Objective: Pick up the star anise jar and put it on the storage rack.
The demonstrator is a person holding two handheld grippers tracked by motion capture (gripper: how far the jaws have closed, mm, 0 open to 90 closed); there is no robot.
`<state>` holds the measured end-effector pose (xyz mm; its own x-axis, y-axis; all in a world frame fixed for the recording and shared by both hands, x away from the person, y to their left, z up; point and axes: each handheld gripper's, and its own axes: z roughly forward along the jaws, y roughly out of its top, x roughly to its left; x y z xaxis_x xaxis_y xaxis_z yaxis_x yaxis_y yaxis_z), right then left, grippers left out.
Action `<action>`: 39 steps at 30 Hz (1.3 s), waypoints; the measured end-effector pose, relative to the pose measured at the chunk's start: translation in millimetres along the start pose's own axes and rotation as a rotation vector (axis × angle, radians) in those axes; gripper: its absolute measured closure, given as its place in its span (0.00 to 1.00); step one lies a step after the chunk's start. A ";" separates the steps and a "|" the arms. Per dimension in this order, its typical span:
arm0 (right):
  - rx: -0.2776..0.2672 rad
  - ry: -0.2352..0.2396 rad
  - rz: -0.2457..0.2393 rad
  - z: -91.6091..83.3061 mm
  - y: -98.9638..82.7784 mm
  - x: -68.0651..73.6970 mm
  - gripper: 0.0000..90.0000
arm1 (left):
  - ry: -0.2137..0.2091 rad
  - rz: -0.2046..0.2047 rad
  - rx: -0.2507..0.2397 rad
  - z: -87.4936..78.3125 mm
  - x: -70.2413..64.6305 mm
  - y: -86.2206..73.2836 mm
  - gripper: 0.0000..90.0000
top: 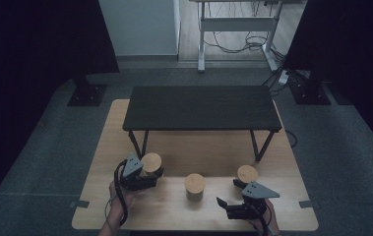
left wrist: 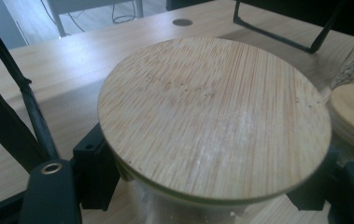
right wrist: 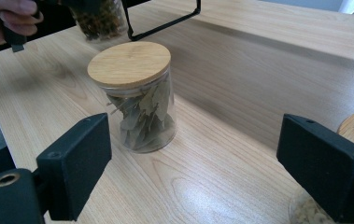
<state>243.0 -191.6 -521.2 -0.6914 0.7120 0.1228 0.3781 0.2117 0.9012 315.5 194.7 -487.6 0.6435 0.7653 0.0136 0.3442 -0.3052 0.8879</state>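
Left gripper [top: 150,178] clamped on spice jar [top: 151,162], right gripper [top: 227,202] wide apart; could slip on smooth glass if tilted.

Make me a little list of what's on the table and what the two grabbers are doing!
left gripper: shut on left jar, under its bamboo lid
right gripper: open, holding nothing
middle jar: upright, dried leaves inside, lid on
right jar: beside right gripper, lid on
black rack: behind jars
table: light wood
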 end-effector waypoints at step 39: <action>0.035 0.027 -0.012 4.7 -5.3 0.6 0.10 | -0.021 0.066 -0.033 -24.1 -14.2 25.1 0.29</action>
<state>243.5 -189.1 -527.9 -0.7122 0.6910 0.1232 0.3906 0.2444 0.8875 298.5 189.8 -454.4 0.6783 0.7321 0.0636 0.2778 -0.3357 0.9001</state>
